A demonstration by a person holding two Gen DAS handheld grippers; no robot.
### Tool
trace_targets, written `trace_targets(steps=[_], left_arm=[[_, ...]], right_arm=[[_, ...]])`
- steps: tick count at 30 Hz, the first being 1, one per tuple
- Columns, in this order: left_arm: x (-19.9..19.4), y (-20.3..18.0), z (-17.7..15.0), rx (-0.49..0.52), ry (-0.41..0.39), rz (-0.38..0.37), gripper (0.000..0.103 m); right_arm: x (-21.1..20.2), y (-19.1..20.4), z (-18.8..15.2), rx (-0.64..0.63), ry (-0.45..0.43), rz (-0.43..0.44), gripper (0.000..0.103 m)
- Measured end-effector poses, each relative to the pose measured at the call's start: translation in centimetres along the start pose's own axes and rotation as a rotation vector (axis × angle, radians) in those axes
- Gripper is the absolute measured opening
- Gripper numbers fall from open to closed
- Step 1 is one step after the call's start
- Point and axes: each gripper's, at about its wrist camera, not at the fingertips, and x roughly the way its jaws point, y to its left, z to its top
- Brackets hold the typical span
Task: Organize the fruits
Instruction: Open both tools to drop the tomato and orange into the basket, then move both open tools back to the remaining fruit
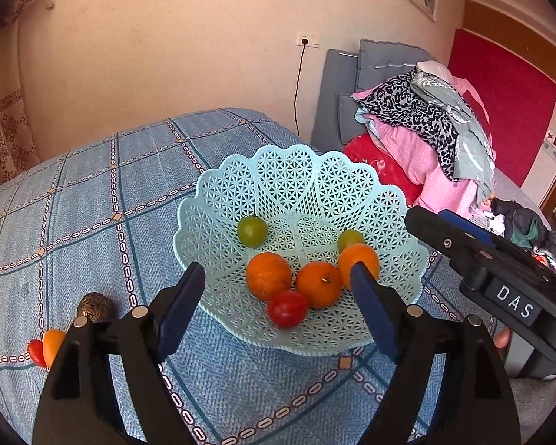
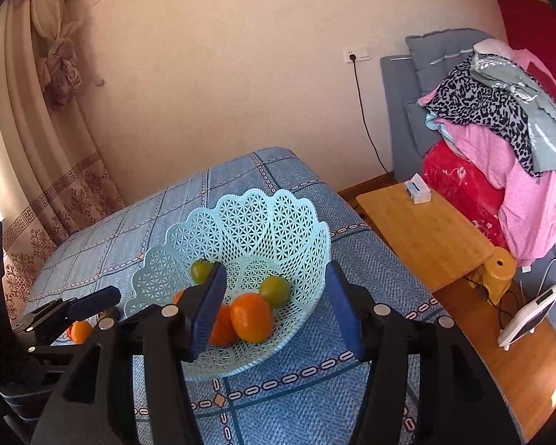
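Two grippers hang above the table, and both of yours are empty with jaws spread wide: the left gripper (image 1: 278,293) frames the near side of the pale blue lattice plastic basket (image 1: 296,185), and the right gripper (image 2: 276,302) hovers over that same basket from its right. Nearest to you inside the basket lies a small red tomato (image 1: 287,308), touching two of the three round oranges (image 1: 268,276) just behind it; two green tomatoes (image 1: 252,230) sit farther back toward the basket's middle and far wall. Outside the basket, to its left on the blue checked tablecloth (image 1: 92,193), a small red and orange pair of fruits (image 1: 46,346) lies touching one another, with a brown wrinkled ball (image 1: 95,307) just behind them, too dark for you to identify. Those loose pieces look like what is left to gather. Judging by their size, they should be light, thin-skinned and easily bruised, smooth enough to squirt out of hard pads, so take each across its widest middle, close only until it stops rolling, and lift straight up. Oranges would tolerate a firmer squeeze. That basket itself looks thin and springy, likely to slide on cloth if you nudge its scalloped rim. Beyond the basket stand a bamboo side table (image 2: 422,230) and piled bedding (image 2: 500,148).
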Motion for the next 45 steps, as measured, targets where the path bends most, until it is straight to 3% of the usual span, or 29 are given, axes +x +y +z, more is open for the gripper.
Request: trace_targets(steps=[7, 17, 20, 22, 25, 29, 45], left_arm=[[-1.2, 1.0, 0.1, -0.015, -0.023, 0.029, 0.084], [-3.5, 2.7, -0.3, -0.035, -0.076, 0.127, 0.086], [-4.2, 3.4, -0.4, -0.046, -0.092, 0.164, 0.086], [-4.7, 3.7, -0.6, -0.044, -0.106, 0.199, 0.086], [-5.6, 4.3, -1.0, -0.045, -0.125, 0.242, 0.092], [-6.5, 5.1, -1.6, -0.041, -0.138, 0.296, 0.092], [-9.3, 10.6, -4.6, -0.144, -0.129, 0.372, 0.092]], right_arm=[[0.3, 0.6, -0.5, -0.014, 0.014, 0.013, 0.056], [-0.1, 2.6, -1.5, -0.054, 0.011, 0.062, 0.057], [-0.4, 3.5, -1.8, -0.079, 0.001, 0.063, 0.057], [-0.6, 4.0, -2.0, -0.089, -0.005, 0.072, 0.063], [-0.7, 4.9, -2.2, -0.110, -0.007, 0.084, 0.063], [-0.9, 6.2, -2.6, -0.134, -0.008, 0.098, 0.063], [-0.4, 11.8, -4.5, -0.209, 0.041, 0.183, 0.063]])
